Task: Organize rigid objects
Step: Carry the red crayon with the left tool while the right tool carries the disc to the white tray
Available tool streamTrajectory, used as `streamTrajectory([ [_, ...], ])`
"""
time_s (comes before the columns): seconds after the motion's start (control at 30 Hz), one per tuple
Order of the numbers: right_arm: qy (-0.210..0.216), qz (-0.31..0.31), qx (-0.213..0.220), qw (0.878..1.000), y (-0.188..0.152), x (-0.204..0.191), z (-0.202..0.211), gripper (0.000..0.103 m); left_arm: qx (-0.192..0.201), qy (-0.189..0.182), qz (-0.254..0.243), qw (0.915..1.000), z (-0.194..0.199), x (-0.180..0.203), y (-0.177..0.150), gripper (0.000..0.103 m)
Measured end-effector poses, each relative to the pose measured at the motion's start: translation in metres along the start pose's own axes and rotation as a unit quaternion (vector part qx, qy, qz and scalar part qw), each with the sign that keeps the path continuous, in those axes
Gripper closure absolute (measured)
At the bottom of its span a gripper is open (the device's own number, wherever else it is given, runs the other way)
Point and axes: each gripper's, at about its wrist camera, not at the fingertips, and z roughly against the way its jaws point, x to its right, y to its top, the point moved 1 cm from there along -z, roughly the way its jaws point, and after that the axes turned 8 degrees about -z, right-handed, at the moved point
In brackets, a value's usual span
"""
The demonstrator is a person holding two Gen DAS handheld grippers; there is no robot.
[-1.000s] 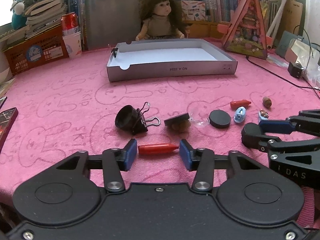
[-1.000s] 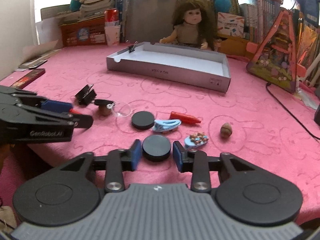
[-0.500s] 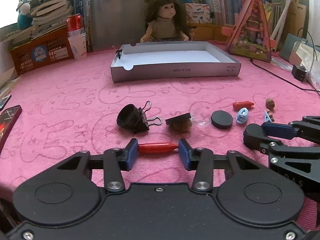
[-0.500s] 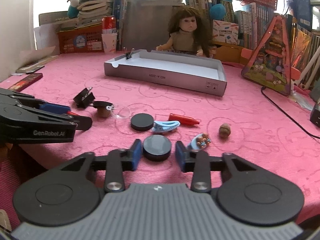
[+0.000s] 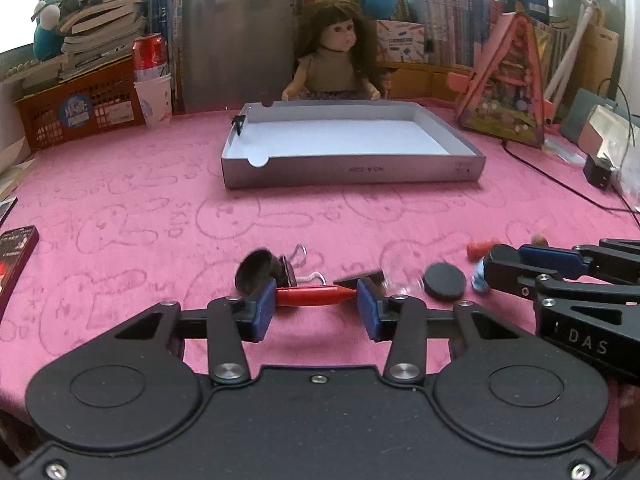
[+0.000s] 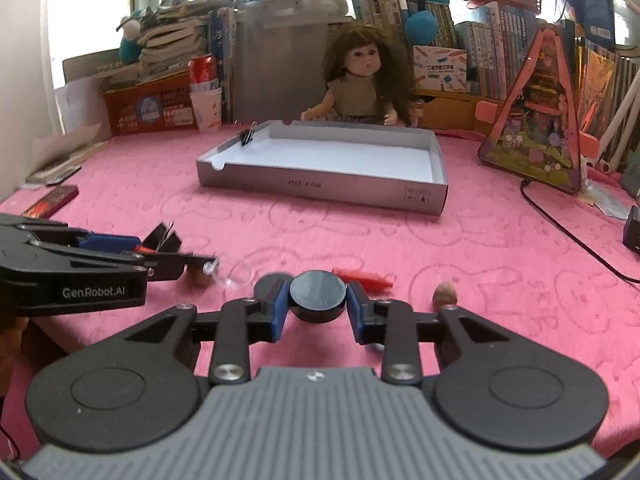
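My left gripper (image 5: 316, 300) is shut on a red crayon-like stick (image 5: 314, 295), held crosswise and lifted off the pink cloth. My right gripper (image 6: 318, 304) is shut on a black round disc (image 6: 318, 293), also raised. In the left wrist view the right gripper (image 5: 516, 266) reaches in from the right. On the cloth lie a second black disc (image 5: 445, 281), a binder clip (image 5: 294, 266) beside a dark cap (image 5: 256, 268), another red stick (image 6: 362, 276) and a small nut (image 6: 445, 293). The grey open box (image 5: 352, 170) sits farther back, a small clip on its left rim.
A doll (image 5: 336, 64) sits behind the box. Books, an orange crate (image 5: 80, 110), a red can and paper cup stand at the back left. A triangular toy house (image 5: 506, 84) and a black cable (image 5: 560, 184) are at the right. A dark booklet (image 5: 14, 252) lies at the left edge.
Both grippers closed on their objects and lifted them off the cloth: the left on the red stick, the right on the black disc. Both views tilted up slightly.
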Motion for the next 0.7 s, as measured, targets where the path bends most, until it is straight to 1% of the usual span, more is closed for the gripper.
streamTrajectory([
  [0.3,-0.015,-0.033,-0.001,0.999,0.027,0.011,-0.021,0.066,0.012,0.008,0.013,0.9998,-0.013,-0.012,0.032,0.061],
  [0.7,-0.019,-0.036,-0.014,0.999,0.043,0.013,-0.041,0.066,0.005,-0.001,0.017,0.9998,-0.032,-0.014,0.056,0.061],
])
